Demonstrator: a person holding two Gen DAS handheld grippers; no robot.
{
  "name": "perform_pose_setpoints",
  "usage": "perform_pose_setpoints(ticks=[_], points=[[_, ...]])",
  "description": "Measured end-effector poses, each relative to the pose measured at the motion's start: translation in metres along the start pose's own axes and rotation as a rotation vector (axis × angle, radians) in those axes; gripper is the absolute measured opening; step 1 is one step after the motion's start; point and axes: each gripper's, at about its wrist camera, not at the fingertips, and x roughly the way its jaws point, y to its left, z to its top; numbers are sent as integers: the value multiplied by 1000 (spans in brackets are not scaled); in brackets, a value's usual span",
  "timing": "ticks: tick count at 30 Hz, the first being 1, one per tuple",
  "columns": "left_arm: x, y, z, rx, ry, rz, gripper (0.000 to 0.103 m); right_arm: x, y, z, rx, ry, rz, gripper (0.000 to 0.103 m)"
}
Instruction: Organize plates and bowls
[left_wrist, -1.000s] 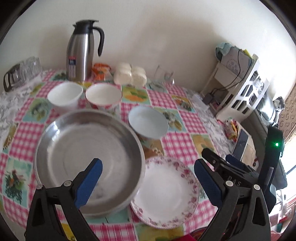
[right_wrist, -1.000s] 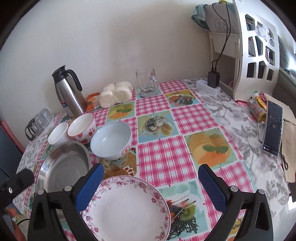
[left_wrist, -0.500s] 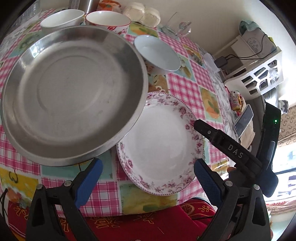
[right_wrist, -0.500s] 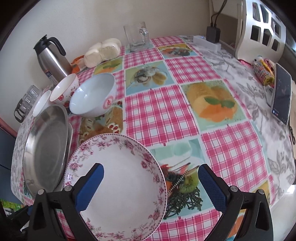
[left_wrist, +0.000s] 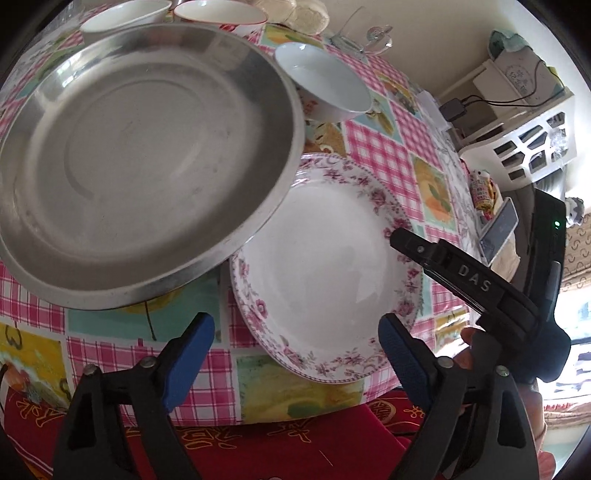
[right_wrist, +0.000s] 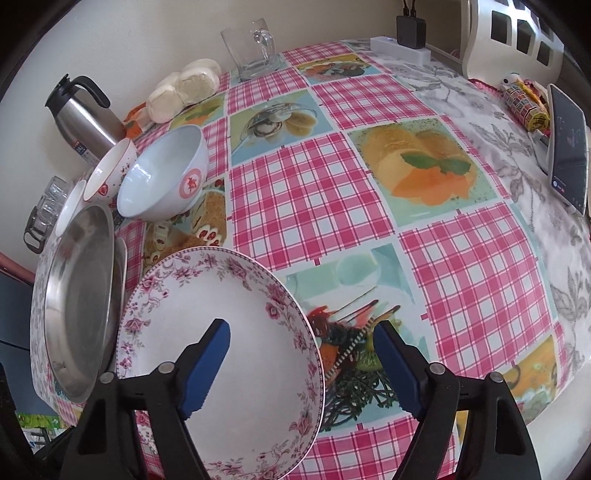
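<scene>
A white plate with a pink flower rim (left_wrist: 325, 266) (right_wrist: 229, 325) lies at the table's front edge. A large steel plate (left_wrist: 140, 147) (right_wrist: 79, 306) lies to its left and overlaps its rim. A light blue bowl (left_wrist: 325, 81) (right_wrist: 164, 173), a red-patterned bowl (left_wrist: 221, 11) (right_wrist: 110, 170) and a small white bowl (left_wrist: 122, 16) (right_wrist: 70, 205) stand behind. My left gripper (left_wrist: 295, 358) is open, low at the flower plate's near rim. My right gripper (right_wrist: 301, 362) is open, straddling the flower plate's right rim, one finger over the plate.
A steel thermos (right_wrist: 85, 114), buns (right_wrist: 184, 86) and a glass mug (right_wrist: 251, 51) stand at the back by the wall. A phone (right_wrist: 567, 147) and a snack pack (right_wrist: 522, 99) lie at the right. A white shelf (left_wrist: 517, 110) stands beyond the table.
Both grippers have dropped lower and closer to the flower plate at the table's front edge. The right gripper's fingers now reach over the plate's rim. No dish has moved.
</scene>
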Motion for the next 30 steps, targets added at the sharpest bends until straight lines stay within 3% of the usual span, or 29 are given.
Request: perform_pose_setpoints(ticks=[5,10,15,18,22,23,25,30], points=[[12,9,0,-44,20,5,76,6,-2,-1,2,21,2,76],[17,13,0,-68,13,6,67,11,-7,-1,15,36,21,57],[19,12,2,-62,-10,-4,67,13,-8,-2,17,33,53,38],[20,11,3,-57,-18,-4,67,14,-11,-2,26,33,72,31],[20,10,4,-51,-28,-1,66,15,-14,-2,39,29,93,31],[21,10,5,-56,-31,-5,64,15,-14,-2,41,28,95,31],[22,13,7,-74,-38,-8,46,14,-15,-3,44,26,98,31],[23,23,9,-118,-52,-9,27,14,-16,-2,43,25,100,31]])
